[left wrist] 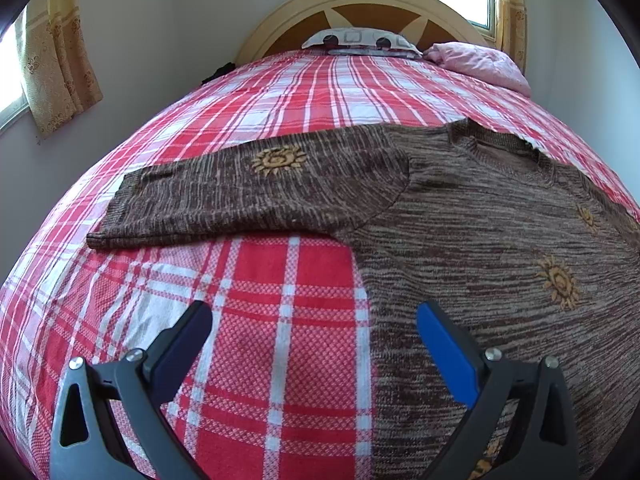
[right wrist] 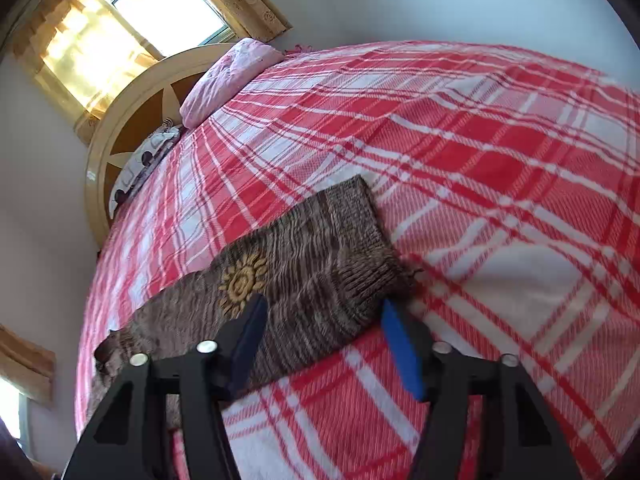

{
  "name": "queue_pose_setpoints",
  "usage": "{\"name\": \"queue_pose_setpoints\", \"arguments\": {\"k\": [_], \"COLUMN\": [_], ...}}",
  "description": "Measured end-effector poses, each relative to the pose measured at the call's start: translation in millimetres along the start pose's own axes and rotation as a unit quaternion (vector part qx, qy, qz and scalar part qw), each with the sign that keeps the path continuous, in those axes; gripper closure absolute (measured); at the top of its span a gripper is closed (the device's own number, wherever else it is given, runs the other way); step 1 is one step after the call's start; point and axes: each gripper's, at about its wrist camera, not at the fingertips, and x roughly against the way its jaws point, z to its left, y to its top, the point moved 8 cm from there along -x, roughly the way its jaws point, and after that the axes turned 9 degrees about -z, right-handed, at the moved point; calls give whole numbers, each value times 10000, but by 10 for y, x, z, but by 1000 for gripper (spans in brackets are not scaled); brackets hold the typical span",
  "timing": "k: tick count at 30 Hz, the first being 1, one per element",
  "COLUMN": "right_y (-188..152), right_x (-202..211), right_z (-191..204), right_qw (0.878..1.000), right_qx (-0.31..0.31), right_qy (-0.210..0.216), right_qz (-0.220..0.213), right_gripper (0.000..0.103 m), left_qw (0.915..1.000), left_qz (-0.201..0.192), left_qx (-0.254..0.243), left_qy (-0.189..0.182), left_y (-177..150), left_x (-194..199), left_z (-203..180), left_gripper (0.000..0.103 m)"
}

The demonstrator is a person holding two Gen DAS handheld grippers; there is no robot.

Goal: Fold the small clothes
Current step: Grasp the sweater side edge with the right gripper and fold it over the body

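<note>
A brown knitted sweater (left wrist: 500, 248) with yellow sun motifs lies flat on the red and white checked bedspread (left wrist: 260, 360). One sleeve (left wrist: 240, 196) stretches out to the left in the left wrist view. My left gripper (left wrist: 314, 316) hovers open just over the body's side edge, one finger above the bedspread and the other above the knit. In the right wrist view the other sleeve (right wrist: 312, 264) ends in a ribbed cuff (right wrist: 372, 256). My right gripper (right wrist: 324, 306) stands open astride the sleeve's lower edge near that cuff, and its pads do not press on the fabric.
The bed has a round wooden headboard (left wrist: 288, 12). Against it lie a patterned pillow (left wrist: 360, 38) and a pink pillow (left wrist: 480, 64). Curtained windows (right wrist: 168, 4) and white walls stand close around the bed. Bare bedspread stretches to the right of the cuff (right wrist: 520, 200).
</note>
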Motion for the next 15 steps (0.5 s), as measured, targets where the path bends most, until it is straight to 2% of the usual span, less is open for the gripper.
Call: {"name": "queue_pose_setpoints", "arguments": {"k": [2,8,15], "right_y": [23,85,105], "right_x": [-50,-60,30], "right_z": [-24,77,620], "right_qw": [10000,9991,9934], "right_qx": [-6,372,1118], "right_qy": [-56,-138,120], "right_qz": [-26,-134,-232], "right_gripper": [77,95,97], "left_qw": [10000,9997,9996], "left_qz": [44,128,146], "left_qx": [70,224,224], "left_qy": [11,-51,-24], "left_y": [-14,-37,-45], "left_x": [-11,-37,-55], "left_z": [24,56,63], "left_gripper": [0,0,0]}}
